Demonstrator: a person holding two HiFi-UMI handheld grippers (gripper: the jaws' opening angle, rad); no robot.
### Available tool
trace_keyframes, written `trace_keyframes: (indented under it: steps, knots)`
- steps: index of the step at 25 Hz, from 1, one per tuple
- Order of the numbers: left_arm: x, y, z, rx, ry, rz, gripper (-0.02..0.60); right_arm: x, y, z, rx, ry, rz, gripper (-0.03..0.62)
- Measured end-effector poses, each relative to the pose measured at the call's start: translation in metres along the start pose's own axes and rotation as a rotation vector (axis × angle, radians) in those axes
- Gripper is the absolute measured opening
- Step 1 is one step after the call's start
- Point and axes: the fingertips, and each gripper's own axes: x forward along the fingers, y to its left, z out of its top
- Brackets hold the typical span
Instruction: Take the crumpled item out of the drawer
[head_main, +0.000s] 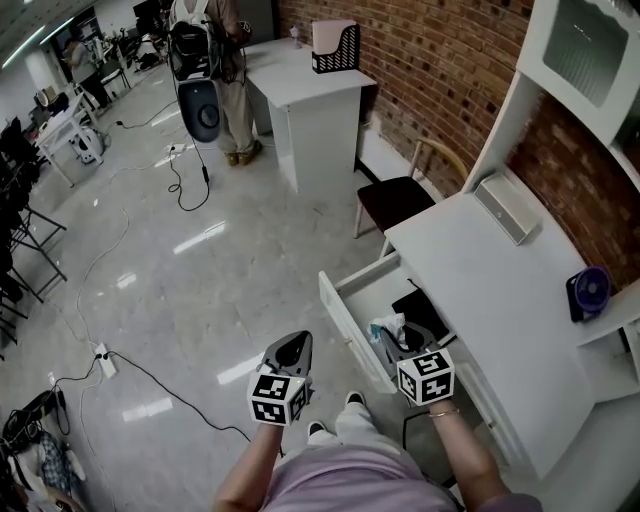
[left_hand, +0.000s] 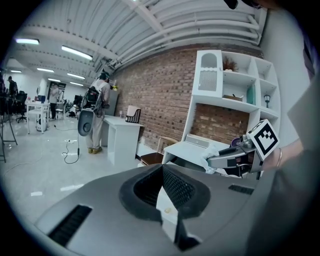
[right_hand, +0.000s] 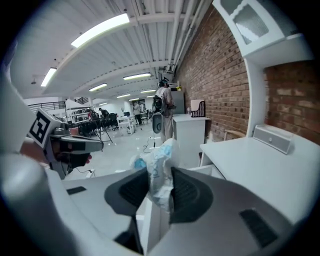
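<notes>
Right gripper (right_hand: 159, 176): fingers (right_hand: 184, 192) pinch the crumpled item (right_hand: 161, 155), a white and blue wad of thin wrapper. Its upper part bulges above the fingertips and a short tail hangs below them. Fingers stand partly apart, with the wad filling the gap.

Head view: right forearm enters from the bottom edge, with a band on the wrist. That gripper (head_main: 393, 345) points forward and somewhat down, and its marker cube faces the camera. The crumpled item (head_main: 388, 326) sits at the gripper's tip, over the near end of the open drawer (head_main: 352, 318). The drawer is pulled out from the front edge of the white worktop (head_main: 500, 300). A dark flat object (head_main: 425, 303) lies inside the drawer, further along.

Left gripper (left_hand: 161, 170): fingers (left_hand: 178, 188) are pressed together at the tips, with nothing between them. In the head view it (head_main: 296, 347) is held over the floor (head_main: 200, 290), just left of the drawer's front panel, and points forward and slightly down. The left forearm comes in from the bottom edge, roughly parallel to the right one.

Left gripper view: the right gripper (left_hand: 212, 159) shows side-on, with the wad (left_hand: 214, 151) at its tip in front of the worktop's edge.

Surroundings: a white box (head_main: 507, 207) lies at the worktop's far end by the brick wall. A wooden chair (head_main: 400, 195) stands beyond that end.
</notes>
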Motion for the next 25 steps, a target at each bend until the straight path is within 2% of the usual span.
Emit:
trace_keyframes:
  steps: [9,25]
  knots:
    - [0.001,-0.014,0.004,0.017,-0.013,-0.03,0.002,-0.028,0.002,0.011,0.068,-0.07,-0.024,0.123]
    - [0.001,-0.026,0.006,0.021,-0.017,-0.058,0.002,-0.057,0.005,0.021,0.117,-0.151,-0.068,0.123]
